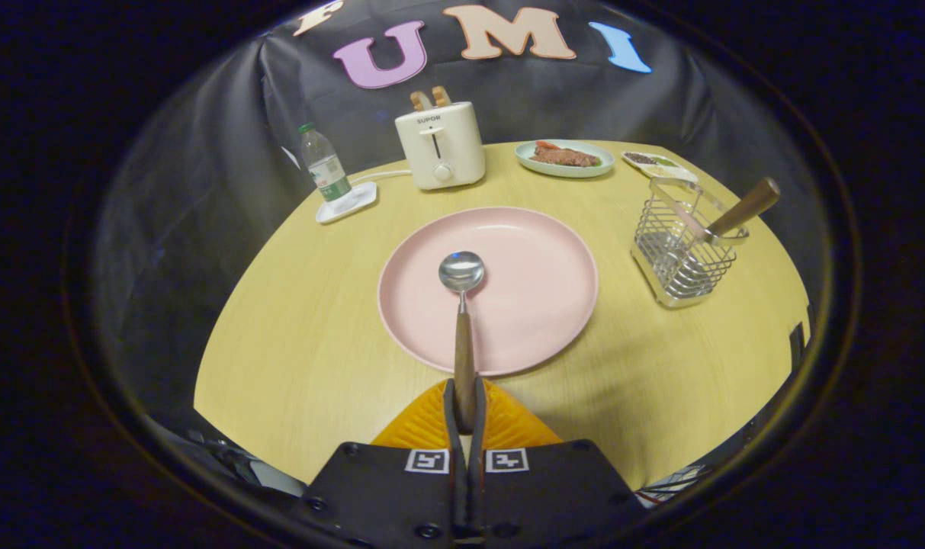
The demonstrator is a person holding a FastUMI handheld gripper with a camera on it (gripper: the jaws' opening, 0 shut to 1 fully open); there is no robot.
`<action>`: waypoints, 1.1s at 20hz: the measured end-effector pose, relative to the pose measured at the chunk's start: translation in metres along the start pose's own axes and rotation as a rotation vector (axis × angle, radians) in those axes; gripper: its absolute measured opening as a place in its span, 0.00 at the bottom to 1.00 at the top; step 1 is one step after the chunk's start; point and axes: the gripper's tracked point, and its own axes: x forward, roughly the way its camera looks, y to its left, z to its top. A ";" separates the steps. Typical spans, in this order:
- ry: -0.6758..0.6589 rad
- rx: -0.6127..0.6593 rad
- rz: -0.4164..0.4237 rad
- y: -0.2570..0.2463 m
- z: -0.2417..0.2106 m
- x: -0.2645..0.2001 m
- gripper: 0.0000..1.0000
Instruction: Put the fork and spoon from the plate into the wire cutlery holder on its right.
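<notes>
My gripper [464,396] is shut on the wooden handle of the spoon [462,305]. The spoon points straight ahead from the fingers, its metal bowl hanging over the middle of the pink plate [538,282]. The plate lies on the yellow round table just beyond the fingers and holds nothing else. To the plate's right stands the wire cutlery holder [683,255]. A wooden-handled utensil [740,210], most likely the fork, leans in it with the handle sticking out toward the upper right.
A white toaster [441,145] with bread in its slots stands at the back. Left of it a water bottle [323,164] sits on a white tray. Behind the wire holder are a green plate of food [565,158] and a small dish [659,165].
</notes>
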 end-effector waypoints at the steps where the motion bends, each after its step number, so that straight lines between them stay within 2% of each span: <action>1: -0.002 0.004 0.006 0.000 0.002 -0.002 0.04; 13: -0.029 0.015 0.071 -0.013 0.057 -0.051 0.04; 17: -0.053 0.016 0.069 -0.031 0.092 -0.078 0.03; 22: -0.044 0.049 0.020 -0.082 0.126 -0.113 0.03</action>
